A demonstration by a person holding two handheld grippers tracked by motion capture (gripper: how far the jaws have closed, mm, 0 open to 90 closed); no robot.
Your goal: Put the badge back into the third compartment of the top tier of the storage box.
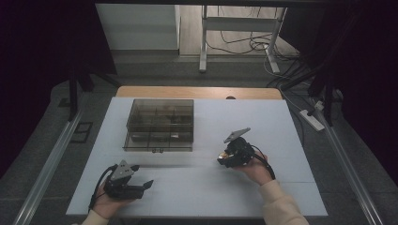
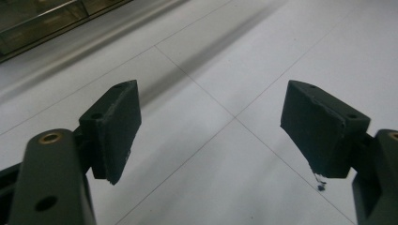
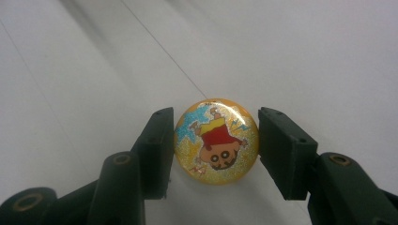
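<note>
Compartment box [image 1: 160,125] on tabletop [image 1: 263,117], left of centre toward far edge; contents too dim to tell. Left gripper [image 1: 141,186] near front-left, before box, jaws wide apart above bare surface. Right gripper [image 1: 224,158] right of box, nearer centre. Round badge [image 3: 216,141] between its jaws, touching both.

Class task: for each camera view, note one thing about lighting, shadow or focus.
High view: dim, dark surroundings, white table brightest. Left gripper view: soft diagonal shadow band across the table, smoky transparent compartment box blurred. Right gripper view: round yellow glitter cartoon badge sharp, sparkling.
</note>
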